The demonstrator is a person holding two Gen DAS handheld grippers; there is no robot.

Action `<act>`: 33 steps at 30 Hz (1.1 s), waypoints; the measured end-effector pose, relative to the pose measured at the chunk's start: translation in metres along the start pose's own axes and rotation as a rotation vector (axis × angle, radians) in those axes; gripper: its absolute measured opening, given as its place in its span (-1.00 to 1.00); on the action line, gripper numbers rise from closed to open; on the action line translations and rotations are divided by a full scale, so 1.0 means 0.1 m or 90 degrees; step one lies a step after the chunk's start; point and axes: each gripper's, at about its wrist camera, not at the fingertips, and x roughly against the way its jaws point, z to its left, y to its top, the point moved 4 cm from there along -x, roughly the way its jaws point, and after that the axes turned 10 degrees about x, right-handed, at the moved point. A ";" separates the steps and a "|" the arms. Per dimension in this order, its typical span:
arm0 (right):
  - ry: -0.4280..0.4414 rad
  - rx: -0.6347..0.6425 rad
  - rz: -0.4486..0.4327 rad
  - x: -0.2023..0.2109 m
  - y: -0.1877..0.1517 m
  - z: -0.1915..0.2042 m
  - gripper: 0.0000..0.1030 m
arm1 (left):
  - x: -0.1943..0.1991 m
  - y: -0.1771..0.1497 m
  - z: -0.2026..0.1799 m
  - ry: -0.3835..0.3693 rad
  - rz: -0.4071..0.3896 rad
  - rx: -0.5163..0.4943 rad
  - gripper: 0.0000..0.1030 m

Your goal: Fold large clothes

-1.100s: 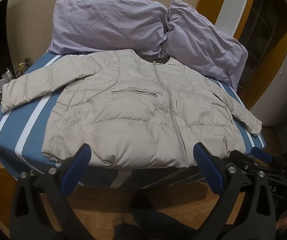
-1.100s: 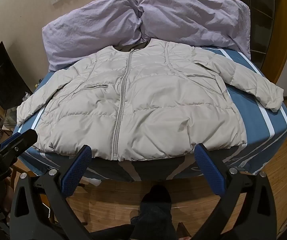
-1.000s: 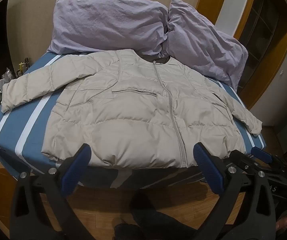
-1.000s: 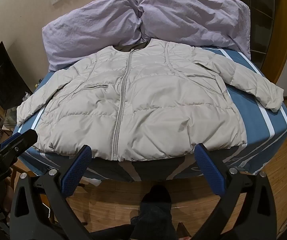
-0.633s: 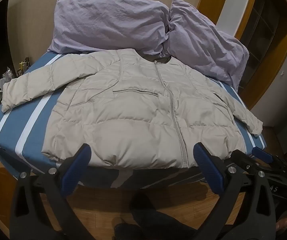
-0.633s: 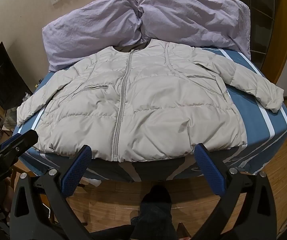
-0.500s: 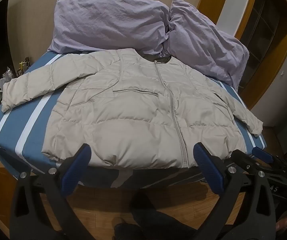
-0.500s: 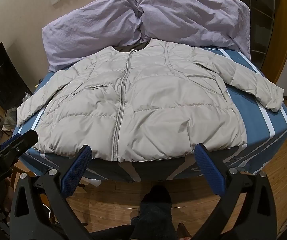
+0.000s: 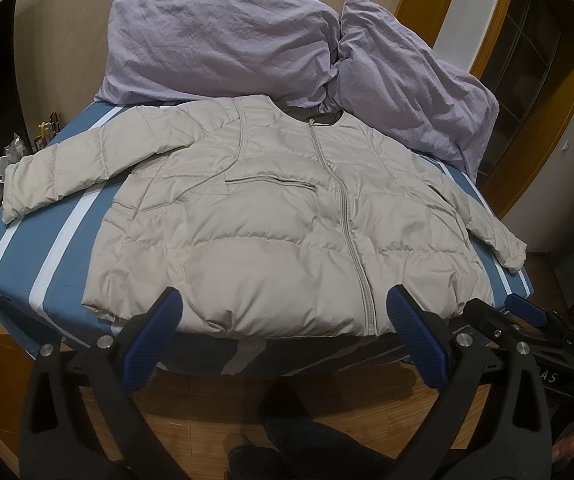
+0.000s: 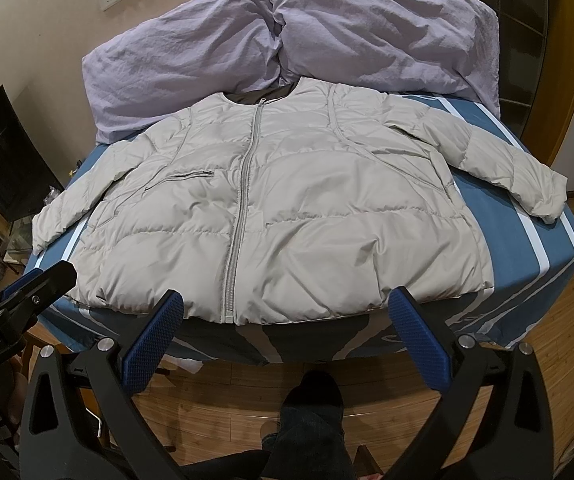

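Observation:
A beige quilted zip-up jacket (image 9: 279, 224) (image 10: 287, 208) lies flat, front up and zipped, on a blue bed with white stripes (image 9: 27, 248) (image 10: 527, 248). Both sleeves are spread out to the sides. Its hem reaches the near edge of the bed. My left gripper (image 9: 283, 308) hovers open just in front of the hem, holding nothing. My right gripper (image 10: 287, 308) is likewise open and empty before the hem, right of the zip's lower end. Each gripper also shows at the edge of the other's view.
Two lilac pillows (image 9: 223, 40) (image 10: 383, 20) lean on the wall behind the collar. Wooden floor (image 10: 567, 360) surrounds the bed. A person's dark-trousered leg and shoe (image 10: 311, 412) stand below. A dark screen (image 10: 3, 152) and small clutter sit left of the bed; a wooden door frame (image 9: 535, 92) is right.
Almost nothing differs; the left wrist view drifts very slightly, and both grippers stay open in front of the hem.

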 end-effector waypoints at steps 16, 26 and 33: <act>0.001 0.000 0.000 -0.01 0.00 0.00 0.97 | 0.00 -0.01 0.00 0.000 0.001 0.000 0.96; 0.000 -0.001 0.000 -0.02 0.00 -0.01 0.97 | 0.00 0.00 0.00 0.000 0.003 0.000 0.96; 0.001 -0.001 0.000 -0.03 0.00 -0.02 0.97 | 0.00 0.00 0.00 0.001 0.003 0.001 0.96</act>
